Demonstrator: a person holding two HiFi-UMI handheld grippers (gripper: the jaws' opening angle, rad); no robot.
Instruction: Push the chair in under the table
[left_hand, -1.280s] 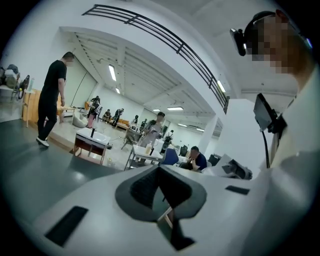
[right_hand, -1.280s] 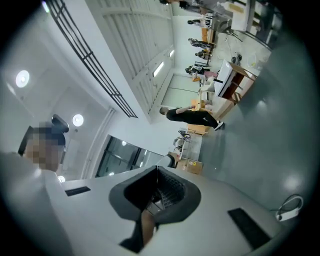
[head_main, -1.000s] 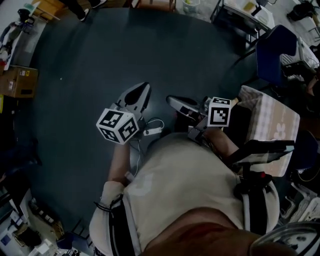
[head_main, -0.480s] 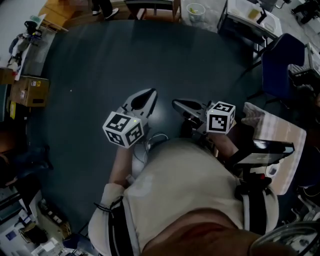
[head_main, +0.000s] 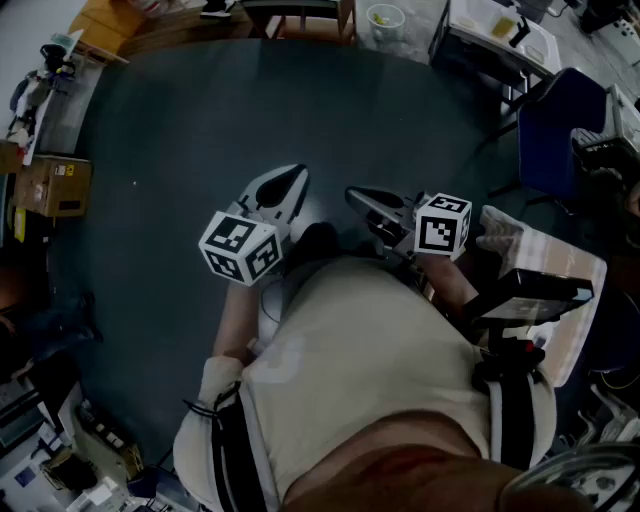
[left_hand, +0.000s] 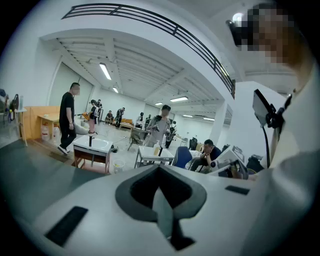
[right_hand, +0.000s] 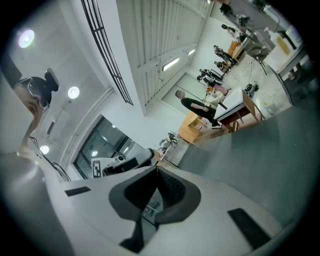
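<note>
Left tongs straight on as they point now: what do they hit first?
Probably the dark floor: the left tongs, shut and empty, tilt slightly down over it. Farther on stands a white table; depth unclear.

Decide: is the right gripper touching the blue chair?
Apart. The head view shows bare floor between the right gripper and the blue chair.
</note>
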